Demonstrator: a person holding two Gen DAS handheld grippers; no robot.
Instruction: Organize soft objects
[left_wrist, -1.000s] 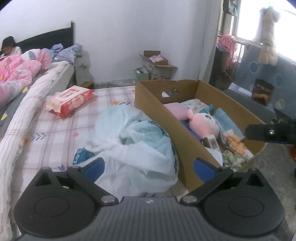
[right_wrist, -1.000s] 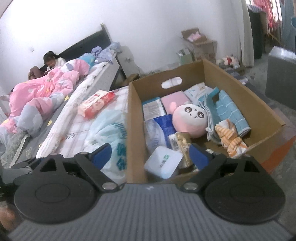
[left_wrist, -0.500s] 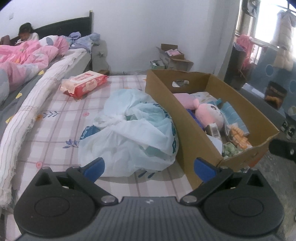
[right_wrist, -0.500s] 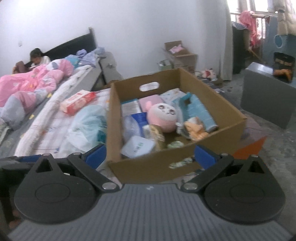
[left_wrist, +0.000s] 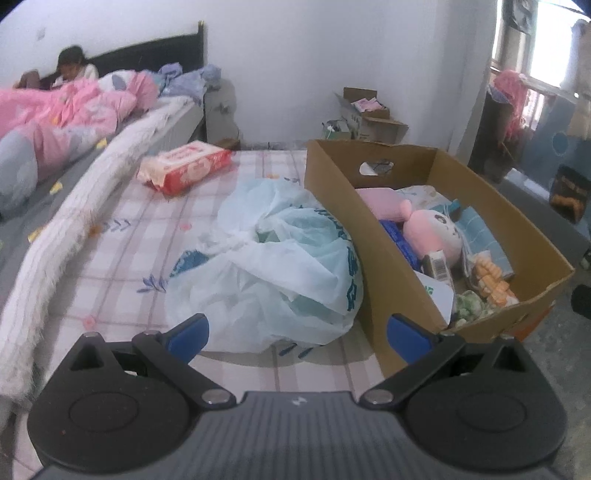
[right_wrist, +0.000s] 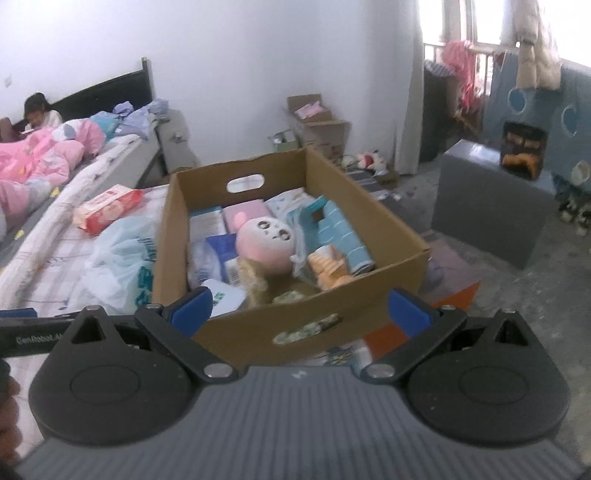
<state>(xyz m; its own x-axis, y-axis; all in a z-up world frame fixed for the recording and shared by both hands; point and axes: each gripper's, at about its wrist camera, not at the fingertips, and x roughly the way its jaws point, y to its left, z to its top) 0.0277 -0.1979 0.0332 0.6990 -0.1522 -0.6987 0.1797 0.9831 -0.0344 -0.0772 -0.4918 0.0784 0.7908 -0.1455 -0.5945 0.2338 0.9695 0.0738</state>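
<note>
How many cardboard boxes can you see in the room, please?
2: the large brown cardboard box of soft items on the bed edge, and a smaller open cardboard box on the floor by the far wall. Others may be hidden.

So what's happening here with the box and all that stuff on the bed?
A person holds two grippers, both open and empty. The left gripper faces a plastic bag on the bed; the right gripper faces the cardboard box holding a pink plush toy and other soft things. Nothing is picked up yet.
</note>
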